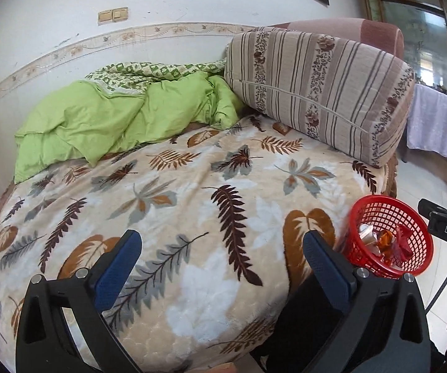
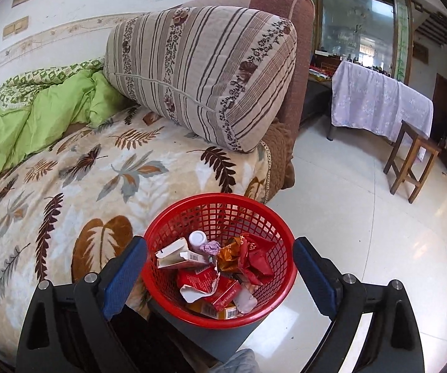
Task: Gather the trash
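Since the red basket (image 2: 220,258) holds wrappers and cartons and the bed (image 1: 192,186) looks clear, collection seems done; both grippers' fingers spread, empty.

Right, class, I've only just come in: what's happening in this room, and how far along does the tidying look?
A person holds a two-finger tool in each hand beside a bed. Both the left tool and the right tool stand open and grip nothing. The red basket by the bed's edge already holds trash: torn red packets, a small carton and a white bottle. The leaf-print blanket shows no litter in either view, so collecting looks mostly done.
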The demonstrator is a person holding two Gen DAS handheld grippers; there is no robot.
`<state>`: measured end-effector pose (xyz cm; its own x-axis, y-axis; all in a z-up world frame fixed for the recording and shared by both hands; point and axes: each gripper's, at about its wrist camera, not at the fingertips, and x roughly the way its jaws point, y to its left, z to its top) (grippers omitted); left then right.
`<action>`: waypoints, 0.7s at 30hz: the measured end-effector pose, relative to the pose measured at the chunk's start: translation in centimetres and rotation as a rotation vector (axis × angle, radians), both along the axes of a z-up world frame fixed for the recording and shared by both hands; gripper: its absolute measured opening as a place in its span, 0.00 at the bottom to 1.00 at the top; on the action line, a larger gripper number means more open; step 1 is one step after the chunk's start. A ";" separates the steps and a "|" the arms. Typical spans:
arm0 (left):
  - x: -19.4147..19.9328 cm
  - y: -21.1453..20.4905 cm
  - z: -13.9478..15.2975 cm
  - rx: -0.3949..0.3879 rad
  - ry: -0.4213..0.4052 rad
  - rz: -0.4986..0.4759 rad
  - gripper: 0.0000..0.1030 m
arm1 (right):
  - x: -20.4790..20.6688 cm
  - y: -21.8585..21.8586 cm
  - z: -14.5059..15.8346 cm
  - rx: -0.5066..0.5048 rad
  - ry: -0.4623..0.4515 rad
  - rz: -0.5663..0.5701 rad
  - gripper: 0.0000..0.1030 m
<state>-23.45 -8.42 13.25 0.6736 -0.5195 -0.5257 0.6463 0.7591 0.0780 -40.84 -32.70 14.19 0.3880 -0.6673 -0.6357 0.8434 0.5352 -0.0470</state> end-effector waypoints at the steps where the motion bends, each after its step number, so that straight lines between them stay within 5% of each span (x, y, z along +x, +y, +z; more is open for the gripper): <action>1: 0.0 0.1 0.0 0.006 -0.003 0.005 1.00 | 0.1 0.1 0.0 -0.002 0.002 0.001 0.93; 21: -0.6 -1.0 -0.8 0.066 -0.049 0.040 1.00 | 0.1 0.3 -0.2 0.010 0.005 0.001 0.93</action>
<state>-24.01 -9.41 12.45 0.7190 -0.4564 -0.5242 0.6094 0.7766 0.1596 -40.75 -32.39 13.94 0.3851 -0.6606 -0.6445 0.8429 0.5362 -0.0458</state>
